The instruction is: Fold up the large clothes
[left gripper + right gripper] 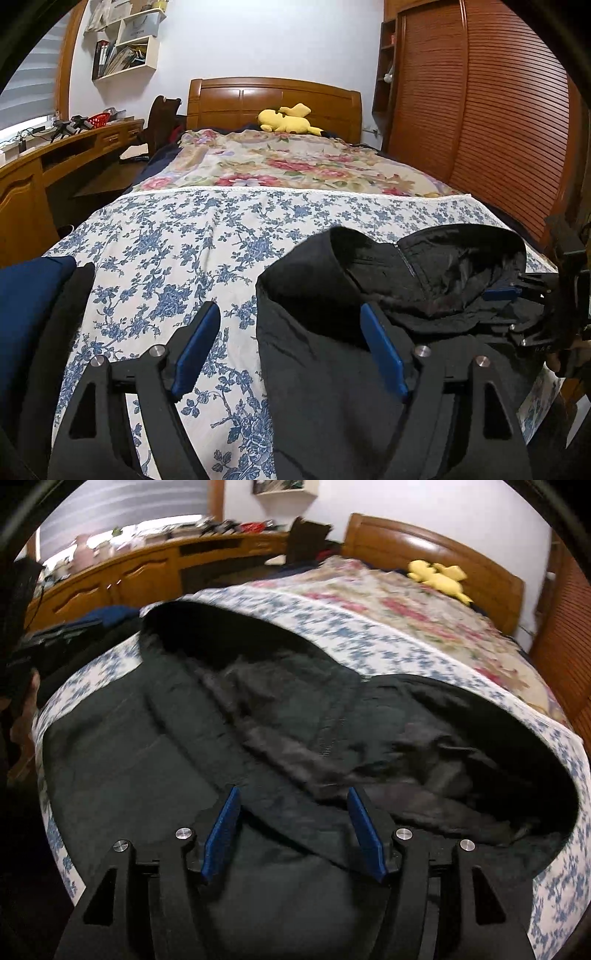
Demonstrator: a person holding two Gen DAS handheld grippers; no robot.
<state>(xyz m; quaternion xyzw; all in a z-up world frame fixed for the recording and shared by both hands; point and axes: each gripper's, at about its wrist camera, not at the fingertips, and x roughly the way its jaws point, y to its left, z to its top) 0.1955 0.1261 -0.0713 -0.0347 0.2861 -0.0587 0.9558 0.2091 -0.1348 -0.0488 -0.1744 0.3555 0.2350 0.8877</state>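
A black jacket (325,369) lies crumpled on the foot of the bed, collar and shiny lining turned up. My left gripper (288,314) stands open over the jacket's left edge. Its right pad is against the cloth and its left pad is over bare sheet, so nothing is gripped. In the right wrist view the jacket (129,775) fills the lower half. My right gripper (293,794) hangs open just above a fold of it, pressing on nothing. One blue pad (500,294) of the right gripper shows at the jacket's far right side.
The blue-flowered sheet (166,240) covers the near bed, with a red-flowered quilt (288,170) beyond. Folded navy and black clothes (29,302) sit at the left edge. A yellow plush toy (286,120) lies by the headboard. A wooden desk (55,155) is left, a wardrobe (480,110) right.
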